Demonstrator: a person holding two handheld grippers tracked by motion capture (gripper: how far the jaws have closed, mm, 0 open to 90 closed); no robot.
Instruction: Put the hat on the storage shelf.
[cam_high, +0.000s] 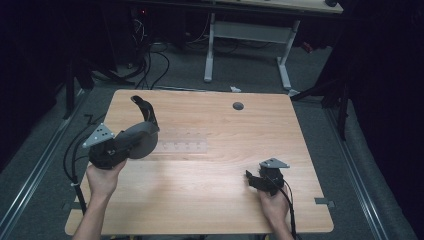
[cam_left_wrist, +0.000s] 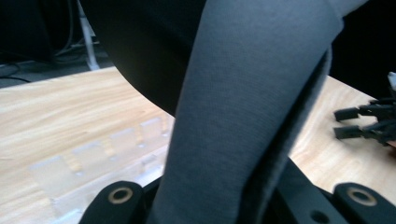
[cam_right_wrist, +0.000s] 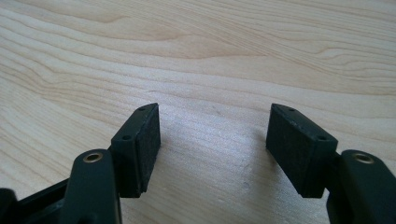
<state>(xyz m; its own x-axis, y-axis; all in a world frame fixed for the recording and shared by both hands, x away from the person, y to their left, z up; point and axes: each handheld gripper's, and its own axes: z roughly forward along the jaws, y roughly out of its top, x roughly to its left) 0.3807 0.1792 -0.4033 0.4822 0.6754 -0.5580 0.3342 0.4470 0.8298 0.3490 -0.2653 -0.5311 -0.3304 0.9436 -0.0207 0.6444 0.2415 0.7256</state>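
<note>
From above we see the left gripper (cam_high: 131, 142) raised over the wooden table (cam_high: 210, 200), clamped on a grey cap (cam_high: 140, 135) with its dark brim curling up. The right gripper (cam_high: 252, 179) rests low near the table's right side. Along the left gripper, grey fabric sits between the jaws. Along the right gripper (cam_right_wrist: 212, 140), jaws stand wide apart over bare wood.
</note>
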